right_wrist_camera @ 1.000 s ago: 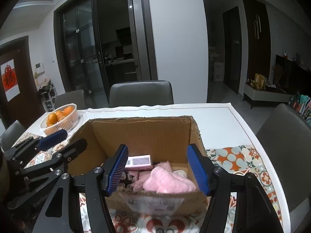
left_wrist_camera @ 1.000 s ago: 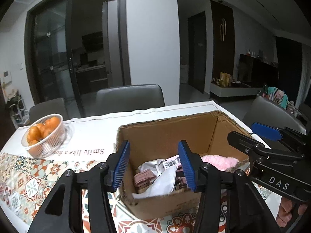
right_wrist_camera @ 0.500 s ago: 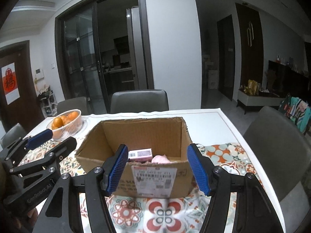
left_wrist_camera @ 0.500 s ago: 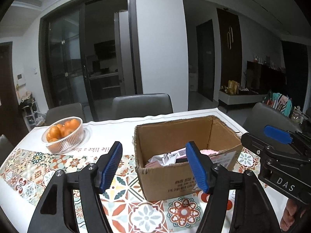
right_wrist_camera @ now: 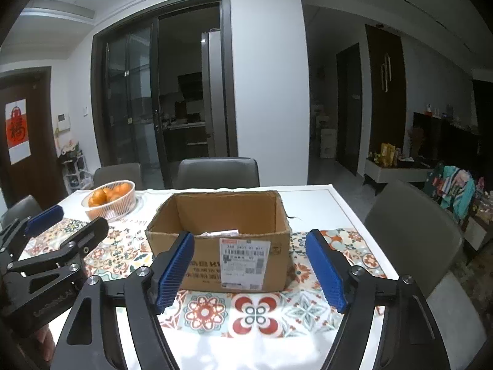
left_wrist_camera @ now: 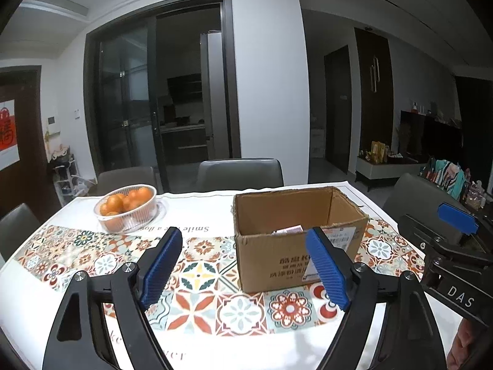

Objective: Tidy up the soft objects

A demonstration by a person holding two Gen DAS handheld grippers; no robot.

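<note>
Cardboard box [right_wrist_camera: 222, 246] sits on the desk [right_wrist_camera: 311, 200] at twelve o'clock of both hand-held grippers, left [left_wrist_camera: 246, 271] and right [right_wrist_camera: 252, 273], whose jaws are opening with nothing between them

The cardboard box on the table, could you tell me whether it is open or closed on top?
Open. The cardboard box shows its inner walls, and a packet peeks above the near rim.

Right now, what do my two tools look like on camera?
Both match: the left tool and right tool have black angular frames with silver screws and blue ribbed pads. White "DAS" lettering marks the right tool's side.
</note>
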